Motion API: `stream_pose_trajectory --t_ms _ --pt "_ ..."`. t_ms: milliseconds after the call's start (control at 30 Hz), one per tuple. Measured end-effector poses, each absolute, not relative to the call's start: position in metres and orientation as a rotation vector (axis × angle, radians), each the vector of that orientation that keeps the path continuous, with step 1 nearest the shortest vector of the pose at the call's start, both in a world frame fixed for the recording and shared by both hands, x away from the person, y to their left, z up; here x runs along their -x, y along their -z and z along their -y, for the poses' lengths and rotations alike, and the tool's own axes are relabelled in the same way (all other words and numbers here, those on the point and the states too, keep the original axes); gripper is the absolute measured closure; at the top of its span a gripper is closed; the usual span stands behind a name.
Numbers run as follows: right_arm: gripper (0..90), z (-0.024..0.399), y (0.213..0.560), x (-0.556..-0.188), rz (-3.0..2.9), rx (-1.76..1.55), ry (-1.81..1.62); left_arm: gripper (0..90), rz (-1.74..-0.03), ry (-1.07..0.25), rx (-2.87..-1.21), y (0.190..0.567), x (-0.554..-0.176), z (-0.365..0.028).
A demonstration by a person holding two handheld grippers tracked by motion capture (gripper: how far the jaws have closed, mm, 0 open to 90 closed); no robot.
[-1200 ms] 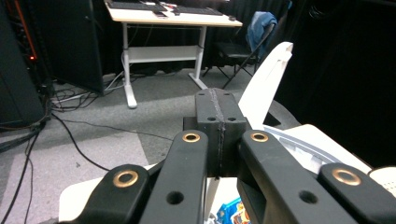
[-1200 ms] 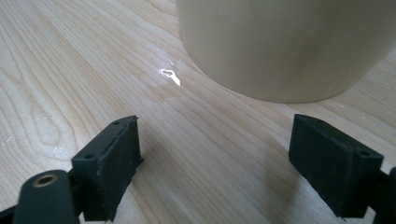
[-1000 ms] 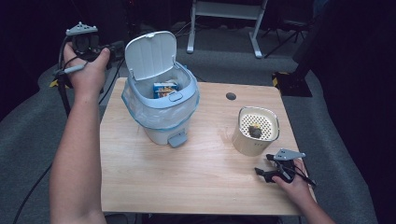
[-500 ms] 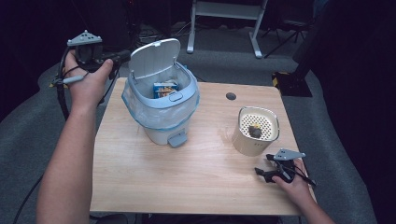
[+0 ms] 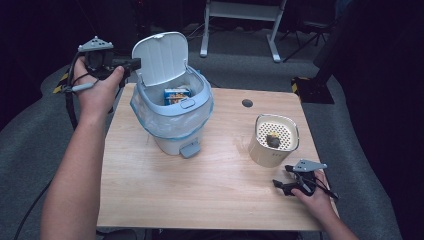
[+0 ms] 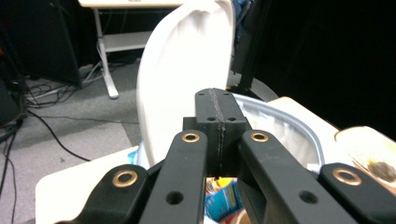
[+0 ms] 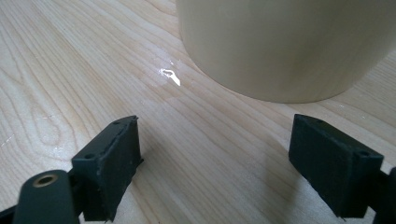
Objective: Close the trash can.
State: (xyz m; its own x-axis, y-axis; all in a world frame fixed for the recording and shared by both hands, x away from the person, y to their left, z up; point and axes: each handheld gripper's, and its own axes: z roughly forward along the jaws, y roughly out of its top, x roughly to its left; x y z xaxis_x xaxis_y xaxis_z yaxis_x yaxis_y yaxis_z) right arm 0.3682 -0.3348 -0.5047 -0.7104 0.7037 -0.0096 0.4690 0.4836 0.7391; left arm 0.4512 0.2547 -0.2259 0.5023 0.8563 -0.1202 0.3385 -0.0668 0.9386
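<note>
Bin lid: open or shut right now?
Open. The lid stands upright behind the bin, whose inside shows a blue box. The left gripper, jaws shut, sits beside the lid's edge.

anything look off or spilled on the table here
A small wet-looking glint sits on the table beside the cream container, possibly a drip. A dark lump lies on that container's perforated top. The bin stands upright, lid open.

Bin [image 5: 172,122] on table [image 5: 150,185] left, canister [image 5: 274,142] right; L tool [image 5: 131,63] behind bin lid [image 5: 161,57].

Black gripper [image 6: 218,121] jaws; brass rivets; grey plate.
</note>
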Motion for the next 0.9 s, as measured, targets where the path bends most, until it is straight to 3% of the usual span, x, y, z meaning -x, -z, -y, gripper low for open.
stream_pose_trajectory --t_ms 400,633,900 --pt "16.7 0.335 0.505 -0.368 -2.421 -0.992 -1.063 90.0 -1.188 -0.715 -1.531 0.216 -0.468 -0.279" --pt "16.7 0.335 0.505 -0.368 -2.421 -0.994 -1.062 90.0 -1.164 -0.648 -1.521 0.221 -0.489 -0.274" --pt "16.7 0.335 0.505 -0.368 -2.421 -0.992 -1.062 90.0 -1.093 -0.592 -1.549 0.222 -0.480 -0.264"
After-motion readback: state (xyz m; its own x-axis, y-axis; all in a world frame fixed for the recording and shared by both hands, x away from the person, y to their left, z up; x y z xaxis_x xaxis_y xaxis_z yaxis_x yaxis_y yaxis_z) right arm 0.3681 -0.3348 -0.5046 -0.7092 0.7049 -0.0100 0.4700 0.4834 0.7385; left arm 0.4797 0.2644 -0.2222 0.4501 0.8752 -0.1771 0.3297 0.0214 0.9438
